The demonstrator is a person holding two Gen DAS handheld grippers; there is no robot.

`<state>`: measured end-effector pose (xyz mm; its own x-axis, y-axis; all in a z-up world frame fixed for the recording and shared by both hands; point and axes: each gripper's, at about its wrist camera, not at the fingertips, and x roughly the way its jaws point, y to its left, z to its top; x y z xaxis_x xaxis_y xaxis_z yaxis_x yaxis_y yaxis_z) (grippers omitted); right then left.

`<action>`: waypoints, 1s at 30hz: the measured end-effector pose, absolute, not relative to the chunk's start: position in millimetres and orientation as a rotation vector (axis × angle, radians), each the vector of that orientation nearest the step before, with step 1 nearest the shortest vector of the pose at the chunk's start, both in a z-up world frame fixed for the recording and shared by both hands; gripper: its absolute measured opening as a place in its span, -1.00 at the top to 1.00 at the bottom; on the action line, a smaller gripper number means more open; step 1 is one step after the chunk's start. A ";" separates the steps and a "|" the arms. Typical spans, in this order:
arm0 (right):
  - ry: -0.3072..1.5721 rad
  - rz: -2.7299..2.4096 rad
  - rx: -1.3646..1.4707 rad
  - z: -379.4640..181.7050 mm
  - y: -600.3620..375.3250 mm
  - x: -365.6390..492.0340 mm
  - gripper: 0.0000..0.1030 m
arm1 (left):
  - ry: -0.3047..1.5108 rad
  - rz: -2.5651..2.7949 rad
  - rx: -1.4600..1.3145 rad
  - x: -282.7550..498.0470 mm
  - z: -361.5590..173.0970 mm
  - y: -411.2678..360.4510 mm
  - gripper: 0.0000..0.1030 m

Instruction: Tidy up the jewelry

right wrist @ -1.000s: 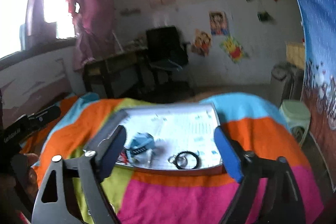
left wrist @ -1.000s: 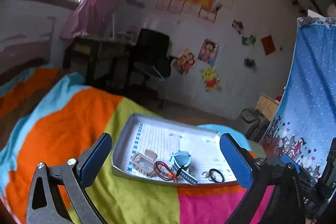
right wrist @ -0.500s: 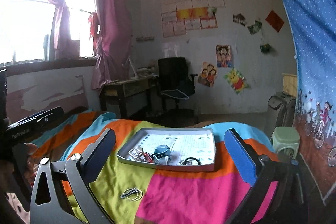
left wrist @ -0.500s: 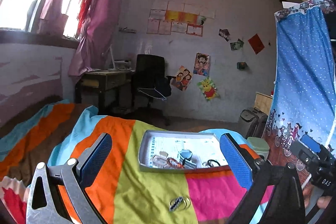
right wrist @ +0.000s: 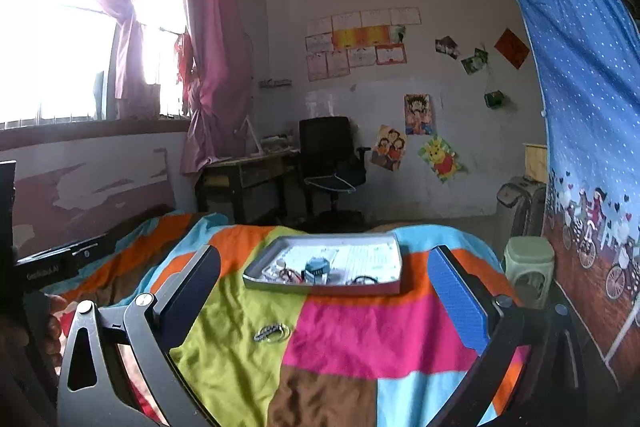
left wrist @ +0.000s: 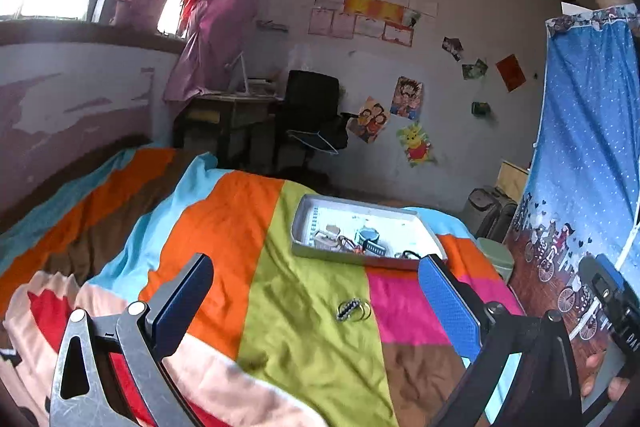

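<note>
A grey metal tray (left wrist: pixel 308 251) (right wrist: pixel 256 281) lies on the striped bedspread and holds several pieces: a clip, a red bracelet, a blue watch (left wrist: pixel 368 235) (right wrist: pixel 316 267) and a black ring (right wrist: pixel 362 280). A small silver ring cluster (left wrist: pixel 354 309) (right wrist: pixel 272 333) lies loose on the green stripe in front of the tray. My left gripper (left wrist: pixel 316 303) is open and empty, well back from the tray. My right gripper (right wrist: pixel 328 299) is open and empty, also held back above the bed.
The colourful bedspread (left wrist: pixel 224 227) covers the bed. A blue patterned curtain (right wrist: pixel 580 147) hangs at right, with a green stool (right wrist: pixel 528 267) below it. A desk and black chair (right wrist: pixel 328 155) stand by the far wall. The other gripper's body shows at each view's edge.
Both grippers have pulled back and up from the tray, which now looks small and far. The loose ring cluster on the bedspread has come into view.
</note>
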<state>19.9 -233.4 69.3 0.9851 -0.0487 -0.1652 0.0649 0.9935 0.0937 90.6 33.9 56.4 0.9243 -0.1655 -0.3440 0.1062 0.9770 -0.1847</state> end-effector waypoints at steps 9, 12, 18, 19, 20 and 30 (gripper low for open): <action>0.260 -0.064 0.120 34.4 -238.2 20.5 -0.98 | 0.461 -0.105 -0.105 88.9 35.6 28.1 -1.00; 0.278 -0.061 0.116 27.9 -239.9 22.2 -0.98 | 0.464 -0.103 -0.101 89.1 34.7 27.0 -1.00; 0.318 -0.053 0.127 17.7 -242.9 30.2 -0.98 | 0.485 -0.104 -0.077 93.4 29.1 23.9 -1.00; 0.324 -0.052 0.130 16.6 -243.6 31.4 -0.98 | 0.486 -0.104 -0.074 93.4 28.5 23.0 -1.00; 0.327 -0.052 0.131 15.6 -243.3 32.3 -0.98 | 0.488 -0.105 -0.070 93.6 27.9 22.1 -1.00; 0.380 -0.030 0.136 8.5 -244.0 49.2 -0.98 | 0.515 -0.101 -0.058 99.3 22.9 20.3 -1.00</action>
